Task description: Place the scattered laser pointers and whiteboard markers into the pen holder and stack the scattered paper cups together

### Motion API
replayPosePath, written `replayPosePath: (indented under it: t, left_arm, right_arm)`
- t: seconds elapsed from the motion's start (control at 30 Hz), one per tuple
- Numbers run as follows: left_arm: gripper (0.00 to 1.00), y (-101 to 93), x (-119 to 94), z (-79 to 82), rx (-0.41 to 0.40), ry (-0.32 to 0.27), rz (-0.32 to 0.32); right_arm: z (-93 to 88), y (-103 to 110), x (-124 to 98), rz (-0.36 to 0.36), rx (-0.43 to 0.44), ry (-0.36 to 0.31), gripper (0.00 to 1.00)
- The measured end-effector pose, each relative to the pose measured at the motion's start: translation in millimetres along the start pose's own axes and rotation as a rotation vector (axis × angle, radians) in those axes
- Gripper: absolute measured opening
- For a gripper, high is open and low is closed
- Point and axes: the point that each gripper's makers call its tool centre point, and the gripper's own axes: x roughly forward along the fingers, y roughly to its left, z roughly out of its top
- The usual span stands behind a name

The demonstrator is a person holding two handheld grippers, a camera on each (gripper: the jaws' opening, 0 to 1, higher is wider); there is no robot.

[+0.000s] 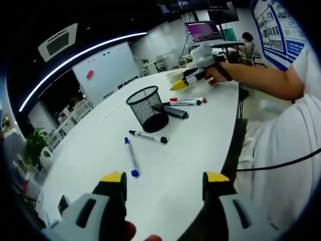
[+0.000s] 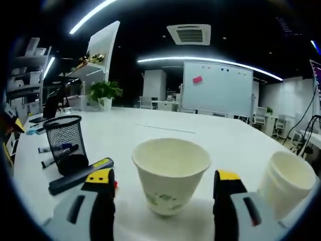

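Observation:
My left gripper (image 1: 165, 179) is open over the white table (image 1: 90, 165) with nothing between its jaws. Ahead lie a blue marker (image 1: 131, 157) and a black marker (image 1: 148, 136), then the black mesh pen holder (image 1: 148, 107). Beside the holder rest a black laser pointer (image 1: 173, 112) and two red-capped markers (image 1: 188, 101). At the table's far end, a hand holds my right gripper (image 1: 179, 83). In the right gripper view, my right gripper (image 2: 164, 176) stands open with a jaw on either side of an upright paper cup (image 2: 170, 173). A second cup (image 2: 286, 183) leans at the right.
The pen holder (image 2: 65, 143) stands left of the cup, with the laser pointer (image 2: 80, 176) lying in front of it and markers (image 2: 50, 149) beyond it. A person's torso and a black cable (image 1: 281, 163) are at the table's right edge. Whiteboard (image 2: 216, 88) and desks stand far back.

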Motion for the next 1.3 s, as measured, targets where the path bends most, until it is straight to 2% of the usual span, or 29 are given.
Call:
replayPosePath:
  t: [0.5, 1.0, 1.3]
  left_arm:
    - [0.61, 3.8, -0.5, -2.4, -0.009, -0.004, 0.006]
    - [0.61, 3.6, -1.5, -2.1, -0.01, -0.004, 0.01]
    - [0.61, 4.0, -1.9, -2.2, -0.01, -0.004, 0.012]
  right_arm:
    - [-1.8, -0.2, 4.6, 0.01, 0.05, 0.001, 0.78]
    - [0.4, 1.3, 1.0, 0.005, 0.059, 0.003, 0.76]
    - [-1.4, -2.7, 8.3, -0.002, 0.056, 0.012, 0.73]
